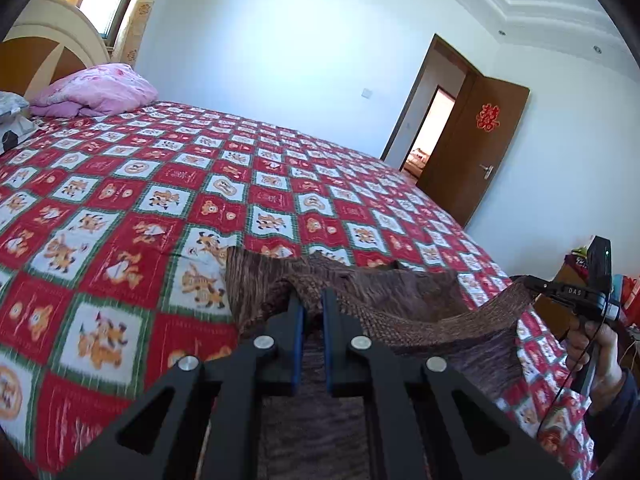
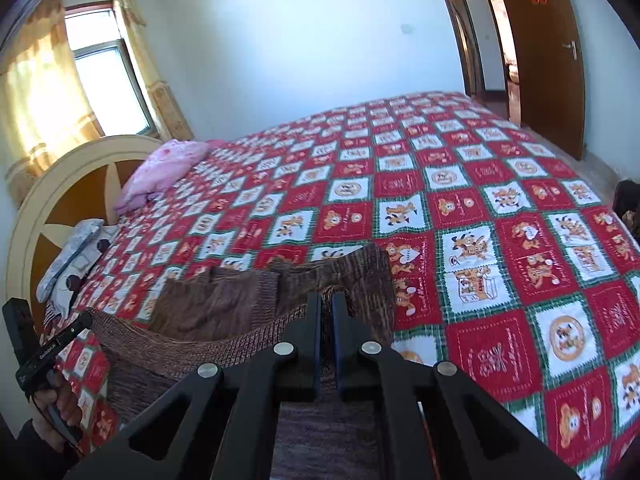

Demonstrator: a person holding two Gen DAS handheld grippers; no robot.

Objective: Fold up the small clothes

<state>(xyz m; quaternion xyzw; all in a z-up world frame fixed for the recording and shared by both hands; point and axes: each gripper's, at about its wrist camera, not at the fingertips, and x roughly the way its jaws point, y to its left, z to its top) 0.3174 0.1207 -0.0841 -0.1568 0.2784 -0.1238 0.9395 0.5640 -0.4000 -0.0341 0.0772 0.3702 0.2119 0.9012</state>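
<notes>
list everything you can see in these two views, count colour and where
brown knit garment: one, brown, near edge of the bed, held up by both grippers
bedspread: one, red, white and green checks with cartoon prints, covering the bed
pink pillow: one, pink, at the head of the bed
grey-white bedding: one heap, grey and white, beside the pink pillow
headboard: one, cream and brown, under the window
window: one, yellow curtains, behind the headboard
door: one, brown with a red paper emblem, open, past the bed
left gripper: one, black with blue pads, shut on the garment's edge
right gripper: one, black with blue pads, shut on the same garment
</notes>
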